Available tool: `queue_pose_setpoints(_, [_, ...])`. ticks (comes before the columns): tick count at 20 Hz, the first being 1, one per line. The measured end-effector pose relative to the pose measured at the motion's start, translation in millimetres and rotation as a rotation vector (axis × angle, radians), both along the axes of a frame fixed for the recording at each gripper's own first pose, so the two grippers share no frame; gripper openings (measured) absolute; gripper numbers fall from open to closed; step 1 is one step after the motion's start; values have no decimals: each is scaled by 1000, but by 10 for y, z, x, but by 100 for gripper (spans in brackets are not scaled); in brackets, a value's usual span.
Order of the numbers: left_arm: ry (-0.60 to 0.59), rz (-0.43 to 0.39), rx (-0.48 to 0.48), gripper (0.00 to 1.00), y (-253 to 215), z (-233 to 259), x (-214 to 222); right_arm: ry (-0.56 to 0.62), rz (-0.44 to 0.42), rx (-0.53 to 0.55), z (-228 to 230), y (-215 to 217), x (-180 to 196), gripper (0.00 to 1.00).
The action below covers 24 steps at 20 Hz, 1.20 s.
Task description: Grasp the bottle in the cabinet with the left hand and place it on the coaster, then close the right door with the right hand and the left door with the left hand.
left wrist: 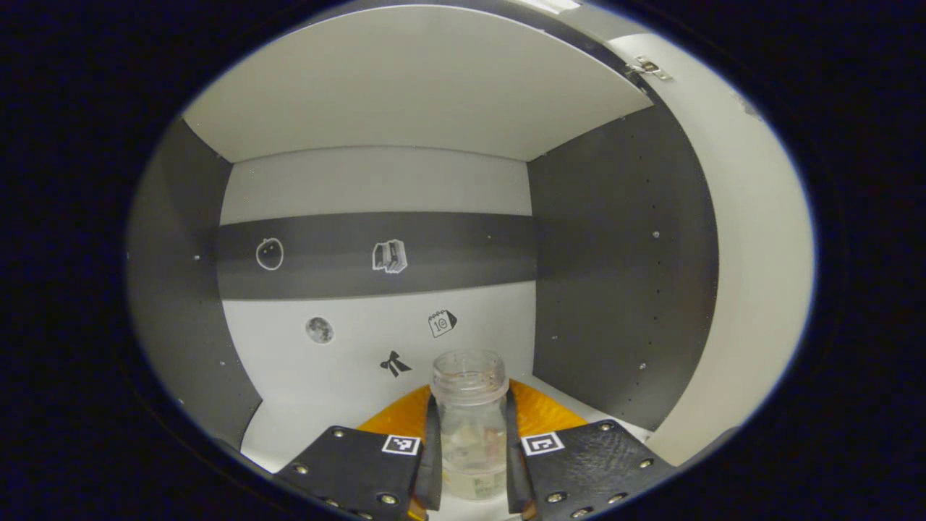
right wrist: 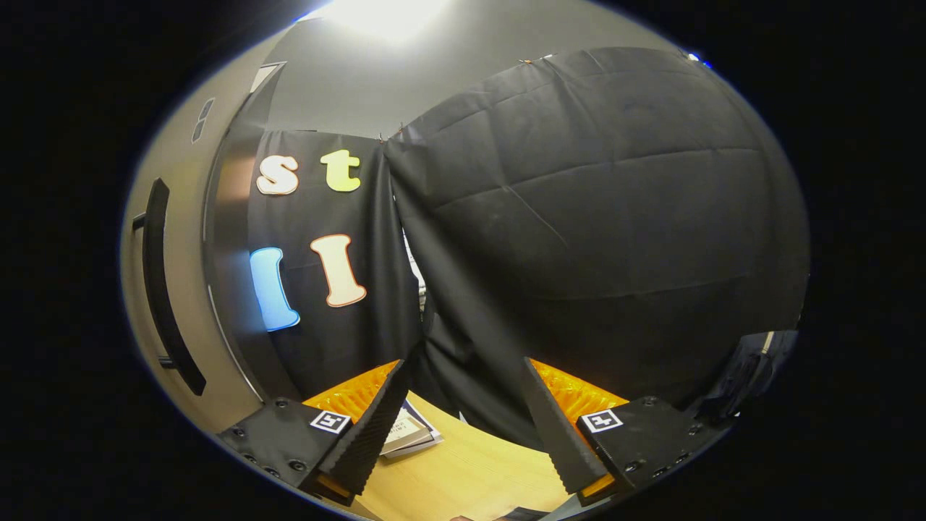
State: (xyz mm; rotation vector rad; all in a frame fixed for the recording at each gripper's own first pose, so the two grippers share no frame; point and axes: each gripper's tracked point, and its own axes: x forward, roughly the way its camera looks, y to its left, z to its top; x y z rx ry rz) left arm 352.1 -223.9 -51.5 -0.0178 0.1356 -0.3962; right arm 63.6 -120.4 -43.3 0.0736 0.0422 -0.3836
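Between the fingers of the left gripper [left wrist: 470, 449], low in the left gripper view, stood the bottle [left wrist: 469, 427], a small clear jar-like vessel with a wide open threaded mouth and no cap. Both fingers lay flat against its sides at mid-body, below the neck, so the jaws were narrow and closed on it. It stood upright on the white floor of the cabinet [left wrist: 622, 289], near the front edge. It looked empty, or nearly so, and therefore light; whether it was plastic or glass could not be told, so it was best treated as breakable. Its smooth wall would likely be slippery, and the straight body under the shoulder seemed the right place to hold, with the thread ridge above as a stop if it slid. Behind it the back panel carried small stickers [left wrist: 389, 256] on a dark band and on the pale wall below it. To the right the open right door [left wrist: 752, 289] swung outward.

Over in the right gripper view, the right gripper [right wrist: 463, 427] hung with its jaws wide and nothing between them, above a wooden table [right wrist: 463, 470] where a book [right wrist: 409, 430] lay. Farther off to the left a pale panel carried a dark handle [right wrist: 163, 289].
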Motion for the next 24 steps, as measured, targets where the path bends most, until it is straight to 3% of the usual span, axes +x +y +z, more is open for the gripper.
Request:
queue_pose_setpoints(2, [-2, -19, -17, 44, 12, 71, -115, -3, 6, -6, 21, 11, -6, 100])
queue_pose_setpoints(4, [-20, -26, -20, 28, 75, 184, -219, -4, 18, -1, 19, 39, -6, 96])
queue_pose_setpoints(5, [-27, -33, -16, 28, 104, 246, -305, 0, 27, 6, 12, 64, -8, 96])
queue_pose_setpoints(7, [-49, -48, 2, 43, 156, 398, -488, 11, 47, 7, -17, 118, -24, 100])
queue_pose_setpoints(10, [-79, -74, -15, 27, 232, 612, -777, 21, 55, -18, -9, 120, -61, 96])
queue_pose_setpoints(13, [-89, -82, -55, 27, 331, 721, -1028, 11, 70, -12, 69, 152, -82, 96])
queue_pose_setpoints(14, [-96, -81, -70, 35, 363, 741, -1093, 8, 79, -11, 87, 162, -90, 96])
queue_pose_setpoints(16, [-105, -81, -92, 35, 465, 706, -1203, 7, 97, -16, 123, 194, -101, 96])
queue_pose_setpoints(17, [-107, -92, -105, 41, 495, 672, -1258, 8, 104, -22, 141, 203, -107, 99])
queue_pose_setpoints(18, [-101, -115, -126, 39, 500, 608, -1338, 12, 106, -29, 129, 205, -112, 96])
queue_pose_setpoints(20, [-64, -137, -148, 35, 529, 402, -1596, 26, 120, -35, 129, 225, -118, 97])
queue_pose_setpoints(24, [1, -146, -142, 42, 589, -192, -1887, 27, 121, -39, 200, 224, -149, 96])
